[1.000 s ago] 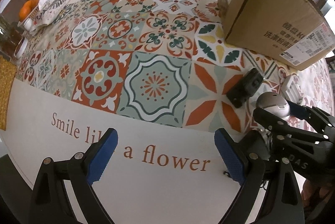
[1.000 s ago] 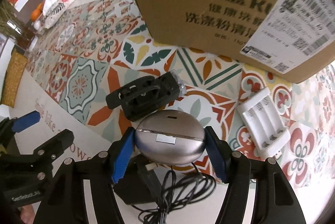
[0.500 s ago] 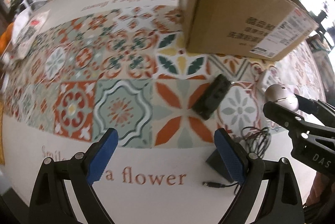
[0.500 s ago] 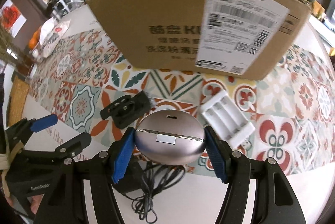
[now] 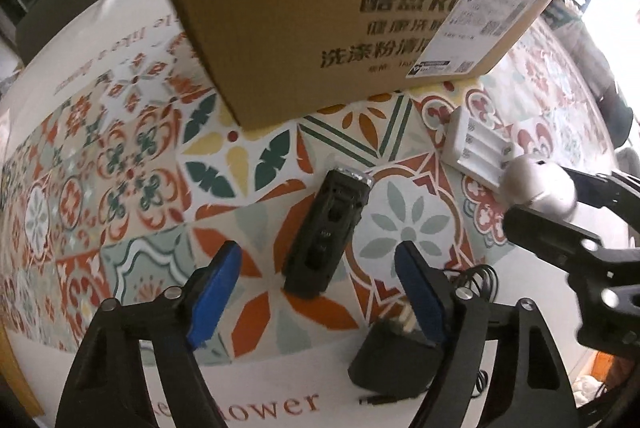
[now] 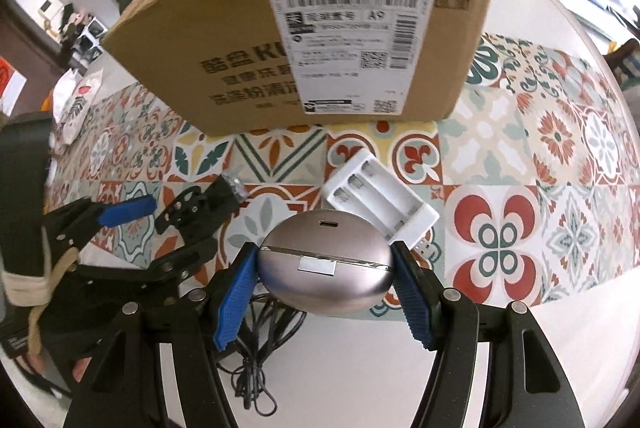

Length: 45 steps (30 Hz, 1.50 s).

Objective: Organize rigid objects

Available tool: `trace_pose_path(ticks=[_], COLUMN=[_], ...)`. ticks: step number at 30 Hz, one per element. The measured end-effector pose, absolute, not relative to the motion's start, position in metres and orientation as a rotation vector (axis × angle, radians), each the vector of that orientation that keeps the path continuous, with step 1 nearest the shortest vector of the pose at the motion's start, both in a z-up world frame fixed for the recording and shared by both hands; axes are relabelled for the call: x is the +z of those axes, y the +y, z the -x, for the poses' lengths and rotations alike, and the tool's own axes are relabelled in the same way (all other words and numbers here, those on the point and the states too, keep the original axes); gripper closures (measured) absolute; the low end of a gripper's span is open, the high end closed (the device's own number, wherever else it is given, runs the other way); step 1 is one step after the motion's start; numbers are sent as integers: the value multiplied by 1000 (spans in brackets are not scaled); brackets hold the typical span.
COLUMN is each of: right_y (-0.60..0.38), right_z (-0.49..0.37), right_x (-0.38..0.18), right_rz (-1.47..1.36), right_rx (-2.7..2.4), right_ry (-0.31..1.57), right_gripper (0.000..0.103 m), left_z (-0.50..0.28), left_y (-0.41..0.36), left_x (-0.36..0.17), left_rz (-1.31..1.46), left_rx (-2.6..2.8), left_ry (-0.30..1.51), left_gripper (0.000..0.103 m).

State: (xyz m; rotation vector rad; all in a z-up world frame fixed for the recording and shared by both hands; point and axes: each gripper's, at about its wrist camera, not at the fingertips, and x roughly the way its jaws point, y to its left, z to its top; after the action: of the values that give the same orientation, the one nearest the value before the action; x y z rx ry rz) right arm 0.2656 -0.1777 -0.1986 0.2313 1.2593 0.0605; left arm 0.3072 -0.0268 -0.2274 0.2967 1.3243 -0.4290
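Observation:
My right gripper (image 6: 324,272) is shut on a silver egg-shaped case (image 6: 325,270) and holds it above the table; the case also shows in the left wrist view (image 5: 538,187). My left gripper (image 5: 320,286) is open and empty, its blue pads on either side of a black bike light (image 5: 326,232) lying on the patterned cloth. The light also shows in the right wrist view (image 6: 204,205). An open cardboard box (image 6: 304,39) stands just beyond, also in the left wrist view (image 5: 320,7).
A white battery charger (image 6: 380,199) lies in front of the box. A black power adapter (image 5: 394,360) with a tangled cable (image 6: 256,348) lies near the table's front edge. Bags and oranges sit at the far left (image 6: 76,99).
My left gripper has swung right and forward, so the black bike light now lies between its open pads. My right gripper has risen with the silver case, facing the box.

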Motion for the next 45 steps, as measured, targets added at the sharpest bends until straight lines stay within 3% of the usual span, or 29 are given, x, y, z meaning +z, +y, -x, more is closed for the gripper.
trace_pose_path(ticks=[6,11,17,45], right_y=[-182,-182,-178,-181], right_z=[-268,-269,-271,-250], right_x=[-202,-206,-209,-146], right_rz=[-241,-242,-242,-243], right_rx=[53,53,59,112], right_ry=[1267,1277,1279,1130], right_gripper=[37,37,37,37], left_z=[-321,-326,-323,-289], left_y=[-35,-47,-51,-31], left_x=[-242,-249,-247,-150], left_rz=[-292,-299,-259,-154], left_rx=[-428,-406,-417,-409], left_ry=[1351,1348,1340,1143], left_gripper=[39,60,72,74])
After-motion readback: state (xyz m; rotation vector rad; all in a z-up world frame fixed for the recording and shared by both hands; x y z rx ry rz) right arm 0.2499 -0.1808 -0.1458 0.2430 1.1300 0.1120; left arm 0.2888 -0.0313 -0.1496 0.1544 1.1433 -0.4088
